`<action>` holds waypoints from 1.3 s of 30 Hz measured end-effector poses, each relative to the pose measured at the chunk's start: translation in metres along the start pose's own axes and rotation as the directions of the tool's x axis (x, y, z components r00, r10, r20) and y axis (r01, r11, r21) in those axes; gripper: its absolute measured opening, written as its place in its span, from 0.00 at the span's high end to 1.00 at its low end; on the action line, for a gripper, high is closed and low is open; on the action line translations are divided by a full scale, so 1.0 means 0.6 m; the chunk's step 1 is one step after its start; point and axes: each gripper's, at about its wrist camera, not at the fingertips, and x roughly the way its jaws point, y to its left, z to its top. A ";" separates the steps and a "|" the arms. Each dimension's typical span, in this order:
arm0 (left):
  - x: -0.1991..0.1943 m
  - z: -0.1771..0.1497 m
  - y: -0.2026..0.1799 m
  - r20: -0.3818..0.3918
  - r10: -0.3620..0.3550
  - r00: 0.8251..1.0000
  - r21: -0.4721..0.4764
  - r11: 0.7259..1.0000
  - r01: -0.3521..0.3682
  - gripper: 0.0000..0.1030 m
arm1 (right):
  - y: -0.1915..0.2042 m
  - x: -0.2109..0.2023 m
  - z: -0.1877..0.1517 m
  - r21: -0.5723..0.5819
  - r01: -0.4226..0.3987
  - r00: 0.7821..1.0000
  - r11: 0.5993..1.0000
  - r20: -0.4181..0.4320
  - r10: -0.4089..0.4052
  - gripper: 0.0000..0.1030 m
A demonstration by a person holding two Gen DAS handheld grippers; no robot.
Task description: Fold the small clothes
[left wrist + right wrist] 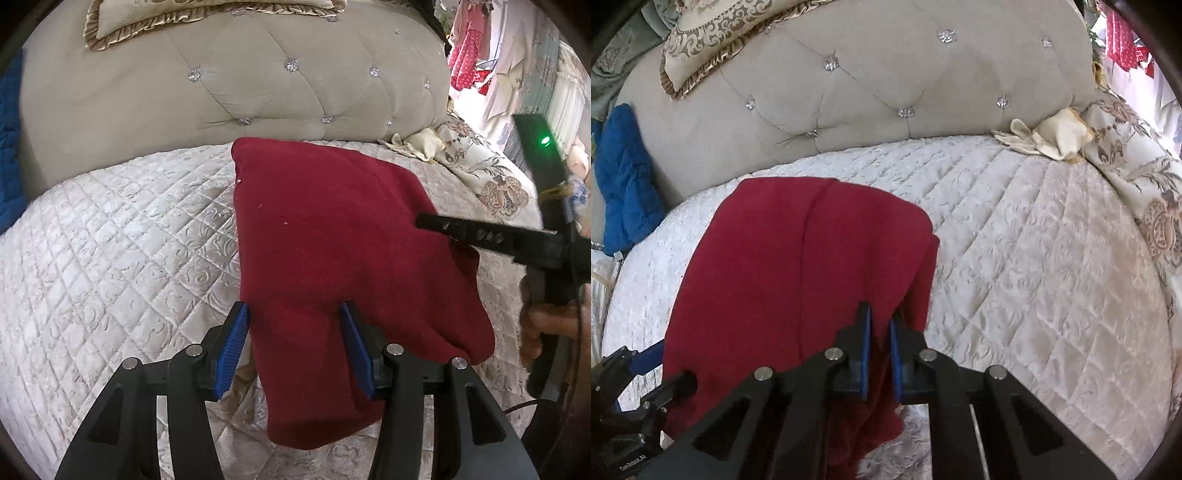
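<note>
A blue garment point(624, 173) is bunched at the bed's point(110, 240) nine o'clock edge, against the tufted headboard point(258, 81). The left gripper point(291, 332) has its blue pads apart, straddling the near end of the red garment point(332, 240), which lies folded on the quilt at centre. At three o'clock of that cloth, the right gripper point(879, 325) is clamped on its raised right edge. A cream cloth point(1045, 136) sits at two o'clock.
</note>
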 end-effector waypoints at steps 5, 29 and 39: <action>0.000 0.001 0.005 -0.007 -0.003 1.000 -0.013 1.000 0.003 0.71 | 0.004 -0.077 0.007 0.022 -0.027 0.997 0.999 0.070 0.025 0.77; 0.002 0.002 0.015 -0.028 -0.050 0.998 -0.077 0.996 0.048 0.67 | 0.033 -0.067 -0.064 -0.064 -0.081 0.996 0.995 -0.035 0.079 0.61; 0.000 0.008 0.027 -0.026 -0.122 0.992 -0.140 0.983 0.117 0.66 | 0.009 -0.056 -0.100 0.010 -0.176 0.980 0.984 -0.094 0.176 0.52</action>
